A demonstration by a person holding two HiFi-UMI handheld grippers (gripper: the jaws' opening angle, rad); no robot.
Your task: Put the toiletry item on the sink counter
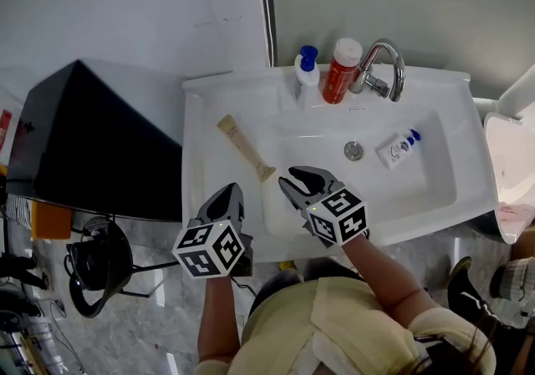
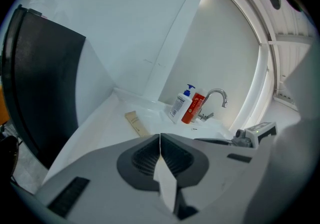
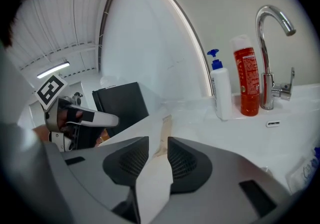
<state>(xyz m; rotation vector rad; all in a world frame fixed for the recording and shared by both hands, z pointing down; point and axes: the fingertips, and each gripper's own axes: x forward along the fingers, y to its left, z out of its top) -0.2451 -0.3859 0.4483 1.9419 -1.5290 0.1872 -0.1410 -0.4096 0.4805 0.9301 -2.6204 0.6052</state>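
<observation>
A beige toiletry tube lies flat on the white sink counter, left of the basin. In the left gripper view the beige tube rests ahead of the jaws on the counter. My right gripper hovers over the basin's near left corner, just off the tube's near end. Its jaws stand open, and the tube shows through the gap of the right gripper, untouched by the pads. My left gripper hangs at the counter's front edge; the left gripper is shut on nothing.
At the back of the sink stand a white pump bottle, a red bottle and a chrome faucet. A small white tube with a blue cap lies in the basin. A black box sits left; a white fixture right.
</observation>
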